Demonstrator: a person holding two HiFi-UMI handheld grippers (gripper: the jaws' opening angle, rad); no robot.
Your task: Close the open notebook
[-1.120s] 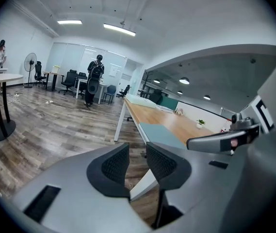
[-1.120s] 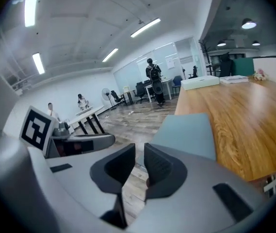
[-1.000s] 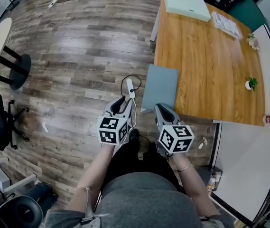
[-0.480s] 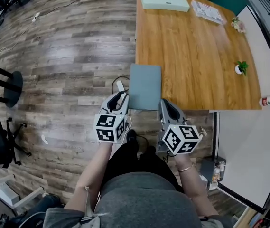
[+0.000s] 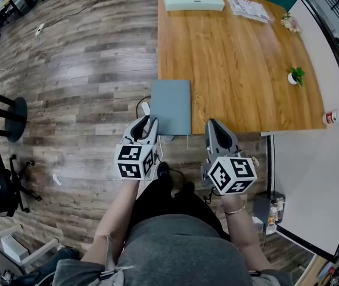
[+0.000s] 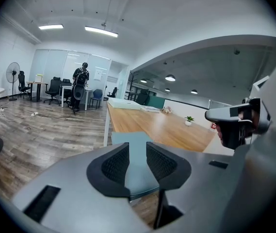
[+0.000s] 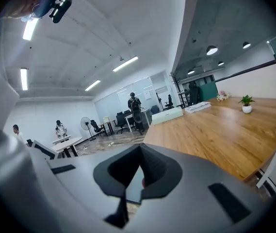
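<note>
Care matters most at the near left corner of the bench (image 5: pixel 240 70), where the notebook (image 5: pixel 170 106) lies with its left side hanging a little over the edge. It reads as one flat slab, so the cover looks already down. The step in hand therefore seems to be checking the closure and staying clear of it.

Both claws hover short of the near edge, apart from the notebook. The left claw (image 5: pixel 144 126) has its jaws a little apart with nothing pinched; the notebook only shows beyond the gap. The right claw (image 5: pixel 215 127) has its jaws drawn fully together and carries nothing.

If the cover needs a last press, the closed right claw would serve best as a blunt pusher. It should land on the part that rests over the bench, not on the overhang, where weight could tip the notebook to the floor. Any nudge should go toward the middle of the bench.

The notebook is a plain grey-blue rectangle, thin and matte. No pages show from above, and I can make out no marking. Its long side runs parallel with the bench's left edge.
</note>
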